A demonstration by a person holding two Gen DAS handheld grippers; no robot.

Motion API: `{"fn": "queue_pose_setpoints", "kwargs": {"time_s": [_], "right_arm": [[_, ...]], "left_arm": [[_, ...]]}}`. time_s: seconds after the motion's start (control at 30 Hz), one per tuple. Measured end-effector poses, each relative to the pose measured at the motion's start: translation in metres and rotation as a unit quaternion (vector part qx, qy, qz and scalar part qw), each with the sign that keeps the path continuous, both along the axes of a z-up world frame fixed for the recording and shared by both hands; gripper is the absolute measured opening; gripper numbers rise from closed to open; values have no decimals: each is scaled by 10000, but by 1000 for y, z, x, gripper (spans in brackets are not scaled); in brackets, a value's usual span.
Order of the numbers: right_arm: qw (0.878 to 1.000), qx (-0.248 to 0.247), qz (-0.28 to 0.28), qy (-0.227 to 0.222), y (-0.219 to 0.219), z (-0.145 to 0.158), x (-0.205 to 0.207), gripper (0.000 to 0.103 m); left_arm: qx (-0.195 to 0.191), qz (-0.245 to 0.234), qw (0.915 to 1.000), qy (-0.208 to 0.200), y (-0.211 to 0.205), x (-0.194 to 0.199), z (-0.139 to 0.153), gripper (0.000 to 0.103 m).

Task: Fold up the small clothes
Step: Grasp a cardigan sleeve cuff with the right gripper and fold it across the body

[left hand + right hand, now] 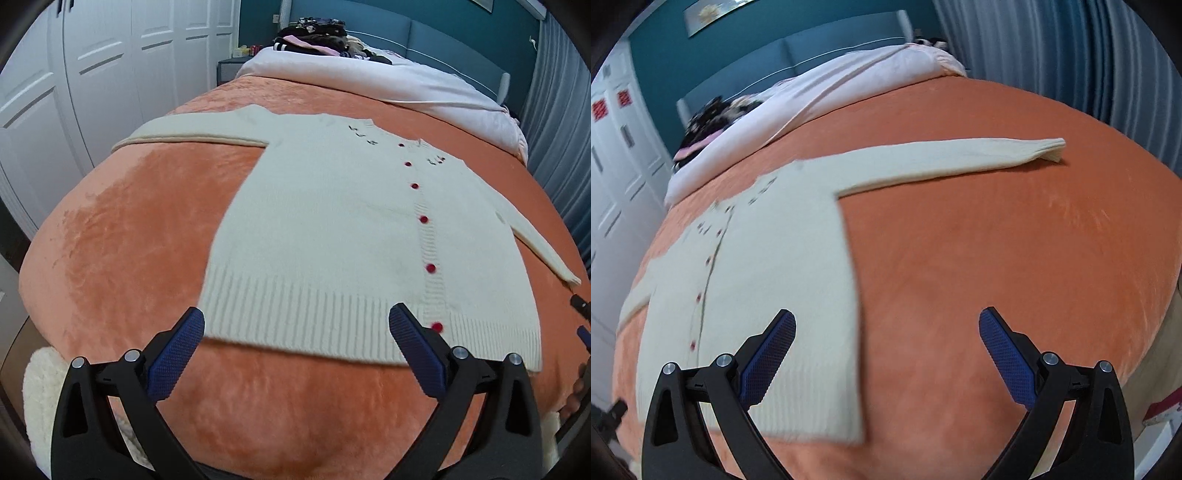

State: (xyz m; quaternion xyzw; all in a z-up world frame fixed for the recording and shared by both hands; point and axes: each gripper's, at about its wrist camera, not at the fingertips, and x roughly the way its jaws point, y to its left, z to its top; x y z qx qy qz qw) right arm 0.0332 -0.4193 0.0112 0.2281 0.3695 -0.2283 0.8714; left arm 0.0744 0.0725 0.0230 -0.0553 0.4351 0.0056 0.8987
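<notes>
A cream knit cardigan with red buttons lies flat, front up, on the orange bedspread, both sleeves spread out to the sides. My left gripper is open and empty, hovering over the cardigan's ribbed hem near its lower left corner. In the right wrist view the cardigan lies at the left with one sleeve stretched to the right. My right gripper is open and empty, above the hem's lower right corner and the bare bedspread.
A white duvet is bunched at the head of the bed with a pile of dark clothes on it. White wardrobe doors stand left, blue curtains right. A fluffy white cloth sits at the bed's near left.
</notes>
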Motion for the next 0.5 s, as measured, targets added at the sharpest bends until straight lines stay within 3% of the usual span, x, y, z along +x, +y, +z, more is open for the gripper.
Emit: {"fn": "queue_pose_setpoints", "kwargs": {"time_s": [0.1, 0.2, 0.4, 0.47, 0.5], "right_arm": [[9970, 427, -638, 10, -84, -10, 33, 98], [9895, 556, -1328, 164, -148, -26, 59, 98], [9770, 769, -1952, 377, -210, -59, 100, 97], [9760, 952, -1951, 188, -215, -60, 116, 71], [9766, 1047, -1874, 137, -217, -56, 126, 33]], "left_arm": [[112, 93, 9999, 12, 6, 21, -3, 98], [163, 169, 9997, 89, 8, 40, -11, 98], [63, 180, 9996, 212, 4, 69, -30, 98], [47, 120, 9997, 212, 2, 78, -33, 98], [59, 89, 9997, 212, 0, 83, -34, 98]]}}
